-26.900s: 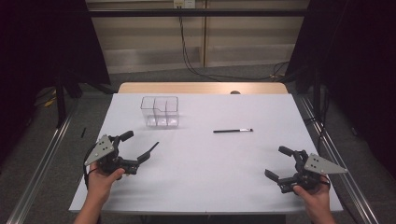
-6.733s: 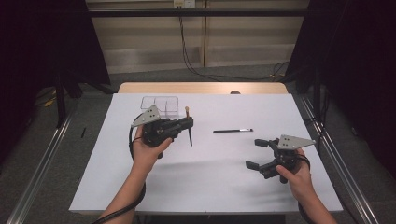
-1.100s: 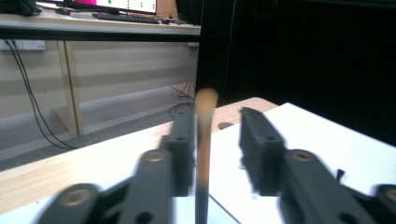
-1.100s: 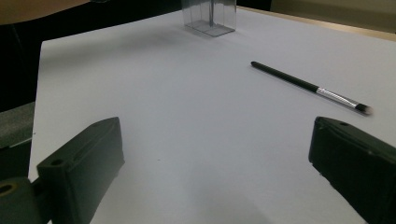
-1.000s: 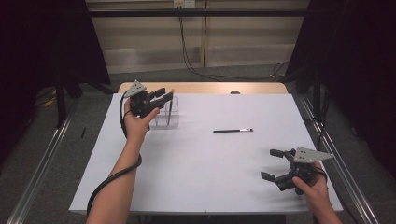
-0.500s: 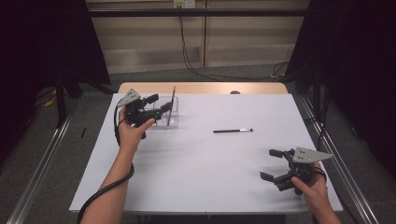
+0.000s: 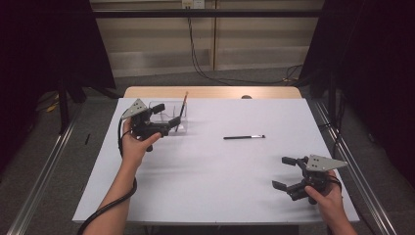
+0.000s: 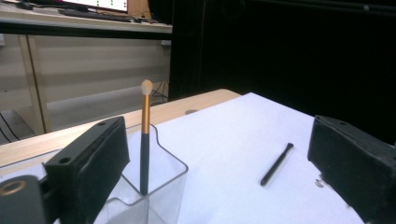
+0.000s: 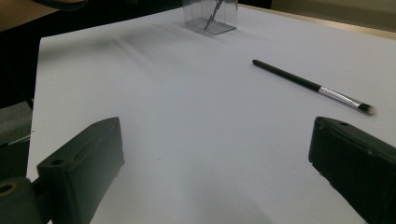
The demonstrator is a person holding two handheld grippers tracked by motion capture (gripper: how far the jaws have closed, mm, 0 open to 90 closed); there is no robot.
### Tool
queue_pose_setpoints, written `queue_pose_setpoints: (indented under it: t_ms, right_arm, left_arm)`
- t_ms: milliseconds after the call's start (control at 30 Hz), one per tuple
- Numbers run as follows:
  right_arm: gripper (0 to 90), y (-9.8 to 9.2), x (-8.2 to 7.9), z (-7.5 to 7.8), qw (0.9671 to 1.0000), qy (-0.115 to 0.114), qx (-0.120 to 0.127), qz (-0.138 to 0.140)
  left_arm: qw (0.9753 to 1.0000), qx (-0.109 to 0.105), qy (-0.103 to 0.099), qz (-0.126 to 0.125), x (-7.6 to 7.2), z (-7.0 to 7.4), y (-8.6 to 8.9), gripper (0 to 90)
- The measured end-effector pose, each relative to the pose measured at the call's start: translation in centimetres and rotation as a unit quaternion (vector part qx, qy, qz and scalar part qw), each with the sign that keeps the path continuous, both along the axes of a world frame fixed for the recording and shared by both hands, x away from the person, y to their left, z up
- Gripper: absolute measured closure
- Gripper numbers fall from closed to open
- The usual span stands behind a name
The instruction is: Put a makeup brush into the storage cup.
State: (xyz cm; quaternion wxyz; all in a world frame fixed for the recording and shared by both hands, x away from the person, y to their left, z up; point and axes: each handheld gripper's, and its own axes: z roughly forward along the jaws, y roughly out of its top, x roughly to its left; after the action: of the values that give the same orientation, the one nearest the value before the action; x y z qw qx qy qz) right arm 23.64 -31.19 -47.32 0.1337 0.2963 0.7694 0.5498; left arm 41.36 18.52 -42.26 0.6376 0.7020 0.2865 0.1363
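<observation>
Standing upright in the clear holder point(image 7: 169, 115) at the upper left of the high view, the gold brush point(image 7: 183, 105) is now free of the left gripper point(image 7: 169, 126). Half a second ago that gripper was at the holder with the brush between its jaws; now it sits drawn back just below the holder, jaws spread wide and empty. In the left gripper view the gold brush point(image 8: 145, 135) leans slightly in the near compartment of the holder point(image 8: 159, 186), bristle tip up, clear of both jaws.

Judgement: the first brush is placed, and the release appears clean.

The black brush point(image 7: 244, 137) lies flat on the white worktop point(image 7: 210, 171) at centre frame, well apart from the holder and untouched. The right gripper point(image 7: 288, 172) rests at the lower right, jaws open, holding nothing; its own view shows the black brush point(image 9: 310, 86) at upper right, beyond the jaws. That brush is judged the remaining item.

No brand, label or legible writing is found on either brush, the holder or the grippers.
</observation>
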Motion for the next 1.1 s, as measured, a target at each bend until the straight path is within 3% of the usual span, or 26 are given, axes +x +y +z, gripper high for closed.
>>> queue_pose_setpoints:
  t_ms: [467, 933, 1100]
  right_arm:
    - [2.7, 0.1, -0.1, 0.1, 1.0, -0.004, -0.003, 0.0]
    - [2.7, 0.2, -0.1, 0.3, 1.0, -0.008, -0.006, 0.001]
    - [2.6, 0.4, -0.1, 0.3, 0.9999, -0.009, -0.009, 0.004]
  left_arm:
    - [0.9991, -0.001, 0.004, -0.043, -1.7, -0.6, 0.9, 0.0]
    - [0.9973, 0.002, 0.002, -0.073, -3.9, -1.3, 1.4, 0.0]
    - [0.9973, 0.006, 0.005, -0.073, -4.6, -1.5, 1.8, 0.0]
